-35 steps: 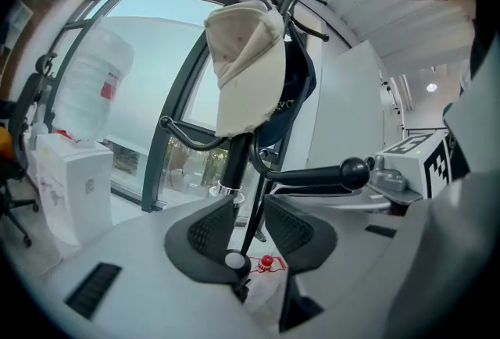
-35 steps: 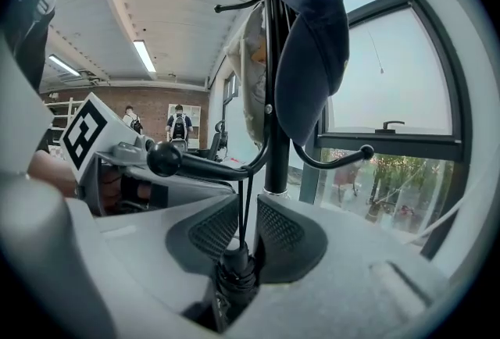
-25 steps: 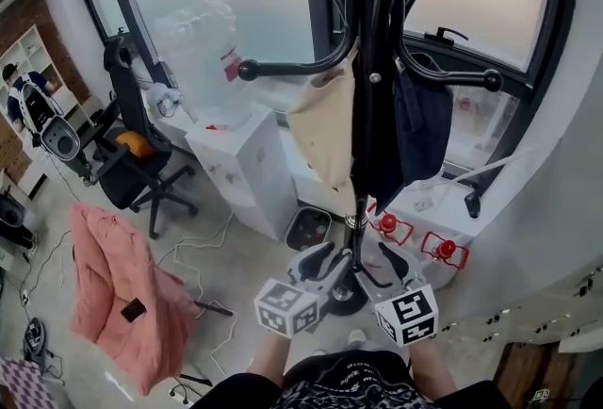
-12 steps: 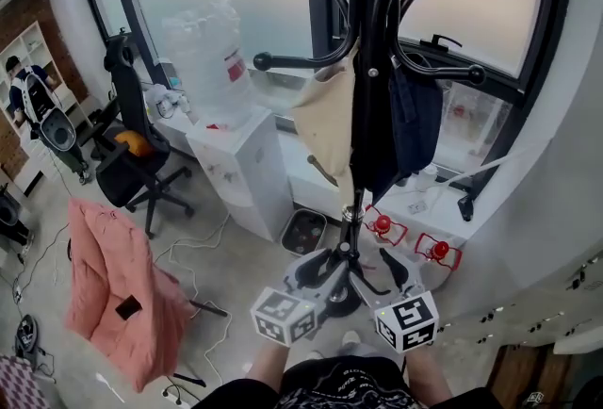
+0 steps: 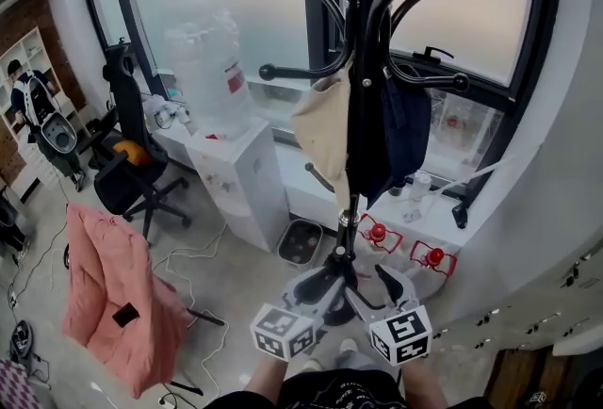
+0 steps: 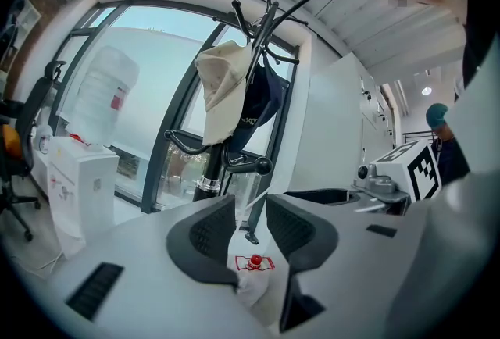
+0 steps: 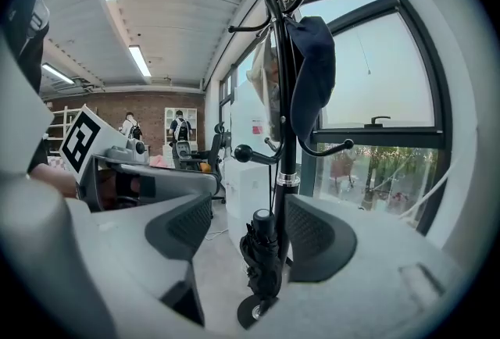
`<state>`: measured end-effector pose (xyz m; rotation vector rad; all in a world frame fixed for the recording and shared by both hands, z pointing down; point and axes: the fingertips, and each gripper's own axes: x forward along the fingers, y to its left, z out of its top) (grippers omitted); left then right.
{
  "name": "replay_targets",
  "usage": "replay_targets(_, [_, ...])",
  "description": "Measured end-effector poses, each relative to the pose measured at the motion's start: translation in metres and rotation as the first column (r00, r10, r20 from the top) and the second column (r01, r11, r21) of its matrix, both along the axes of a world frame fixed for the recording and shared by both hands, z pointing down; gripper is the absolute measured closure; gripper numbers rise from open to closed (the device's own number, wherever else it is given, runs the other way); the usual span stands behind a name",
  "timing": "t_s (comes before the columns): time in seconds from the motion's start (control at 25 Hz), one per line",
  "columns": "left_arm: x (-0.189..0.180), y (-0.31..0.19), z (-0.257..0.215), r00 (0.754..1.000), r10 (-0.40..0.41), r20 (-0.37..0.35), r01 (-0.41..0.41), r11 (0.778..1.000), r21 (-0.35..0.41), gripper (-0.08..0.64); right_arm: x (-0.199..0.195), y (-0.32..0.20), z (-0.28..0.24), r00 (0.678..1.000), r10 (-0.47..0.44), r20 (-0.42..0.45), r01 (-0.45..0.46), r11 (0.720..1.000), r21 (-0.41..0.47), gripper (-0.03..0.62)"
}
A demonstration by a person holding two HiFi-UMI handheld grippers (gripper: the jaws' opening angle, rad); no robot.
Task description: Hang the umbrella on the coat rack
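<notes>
The black coat rack [image 5: 363, 115] stands by the window with a beige cloth bag [image 5: 325, 129] and a navy cap [image 5: 407, 129] on its hooks. In the right gripper view a folded black umbrella [image 7: 262, 263] hangs low against the rack's pole [image 7: 283, 95]. My right gripper [image 7: 250, 208] is open, and the umbrella shows beyond the gap, free of both pads. My left gripper [image 6: 251, 224] points at the pole [image 6: 211, 173]; its jaws are closing with nothing between them. In the head view both grippers, left [image 5: 320, 283] and right [image 5: 382, 283], sit low by the rack's foot.
A white water dispenser [image 5: 231, 171] stands left of the rack, with a black office chair [image 5: 127, 181] beyond it. A pink garment [image 5: 104, 285] hangs on a stand at the left. Red-capped items [image 5: 377, 233] lie on the floor by the window wall.
Both grippers have drawn back from the rack's pole toward the person. The rack sits a little farther off and more of its top shows.
</notes>
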<state>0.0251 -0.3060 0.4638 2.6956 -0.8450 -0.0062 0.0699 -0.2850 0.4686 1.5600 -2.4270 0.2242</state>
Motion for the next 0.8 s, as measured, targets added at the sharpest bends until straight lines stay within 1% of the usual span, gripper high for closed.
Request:
replay_targets(0.12, [0.001,0.005,0.002,1.0,0.004,0.004,-0.004,1.0,-0.003,0.443,-0.001,0.005,0.001,1.0,0.007,0.002,-0.007,1.0,-0.004,0.312])
replay_targets(0.28, [0.002,0.011,0.005,1.0,0.007,0.022,-0.007,1.0,-0.003,0.462,-0.004,0.007,-0.003,1.0,0.011,0.011,-0.011,1.0,0.012,0.355])
replay_targets(0.44, [0.005,0.016,0.003,1.0,0.005,0.023,-0.005,1.0,0.011,0.498,-0.009,0.009,-0.002,1.0,0.008,-0.005,-0.008,1.0,0.014,0.425])
replay_targets(0.6, [0.006,0.015,0.005,0.999,-0.01,0.038,0.01,1.0,0.015,0.526,-0.01,0.009,-0.003,1.0,0.02,-0.002,-0.02,0.999,0.026,0.517])
replay_targets(0.64, [0.006,0.015,0.006,0.999,-0.017,0.042,0.017,1.0,0.014,0.536,-0.01,0.008,-0.004,1.0,0.021,0.004,-0.021,0.999,0.031,0.553])
replay_targets(0.68, [0.005,0.014,0.007,0.999,-0.021,0.044,0.021,1.0,0.012,0.543,-0.01,0.008,-0.005,1.0,0.022,0.008,-0.022,0.999,0.034,0.57])
replay_targets(0.8, [0.006,0.014,0.006,0.999,-0.017,0.041,0.017,1.0,0.007,0.549,-0.008,0.008,-0.004,1.0,0.027,0.008,-0.027,0.999,0.032,0.587])
